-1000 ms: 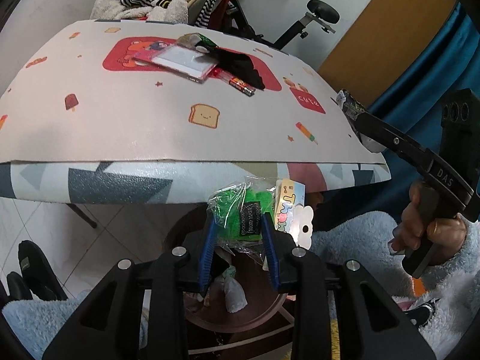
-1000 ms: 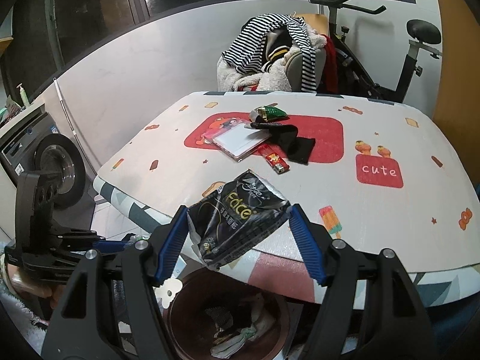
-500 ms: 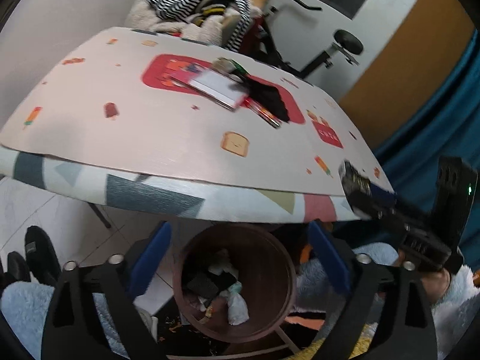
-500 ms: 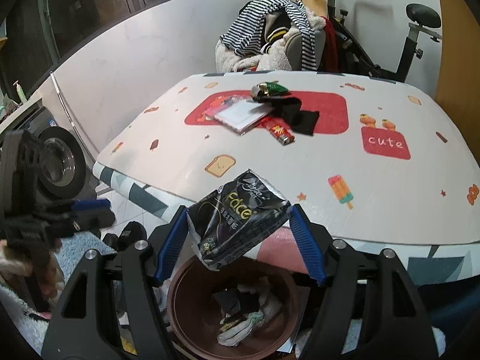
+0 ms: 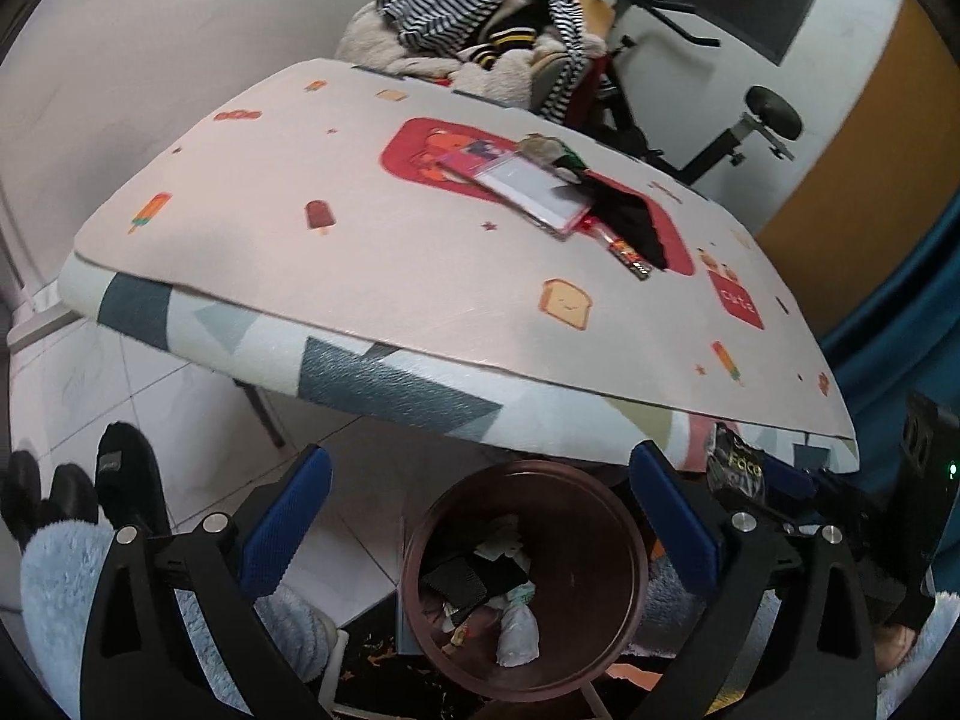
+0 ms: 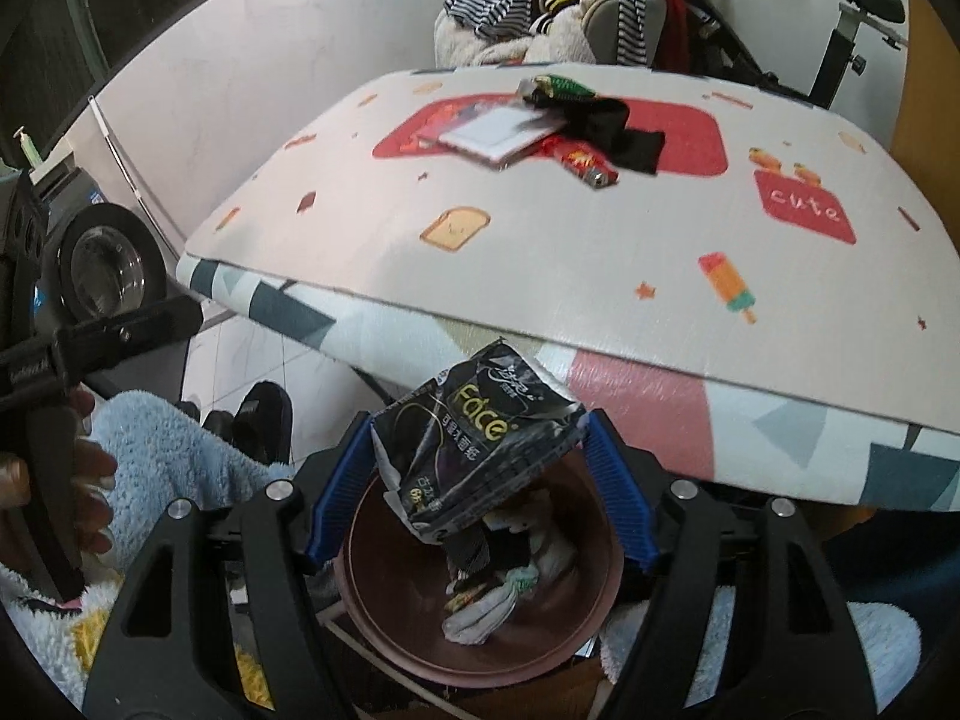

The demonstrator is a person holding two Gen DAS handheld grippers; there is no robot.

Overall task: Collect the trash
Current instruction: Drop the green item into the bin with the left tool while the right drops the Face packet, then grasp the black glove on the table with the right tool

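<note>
A round brown trash bin (image 5: 591, 576) stands on the floor under the table's front edge, with crumpled wrappers inside. My left gripper (image 5: 480, 459) hangs above it, jaws opening wide and nothing between them. My right gripper (image 6: 480, 426) is shut on a black tissue packet (image 6: 474, 450), holding it just over the bin (image 6: 402, 600). The left wrist view shows that packet (image 5: 735, 474) at the right, beside the bin's rim. On the table lie a red snack wrapper (image 6: 585, 159) and a green wrapper (image 6: 558, 84).
A pink-edged card (image 6: 498, 132) and a black cloth (image 6: 624, 132) also lie on the patterned tablecloth (image 6: 540, 252). A chair piled with striped clothes (image 5: 480, 30) and an exercise bike (image 5: 768, 114) stand behind. Black shoes (image 5: 120, 480) sit on the tiled floor at left.
My left gripper opened and the green packet it held has gone from its jaws. My right gripper sank with the black packet, from table-edge height to just over the bin.
</note>
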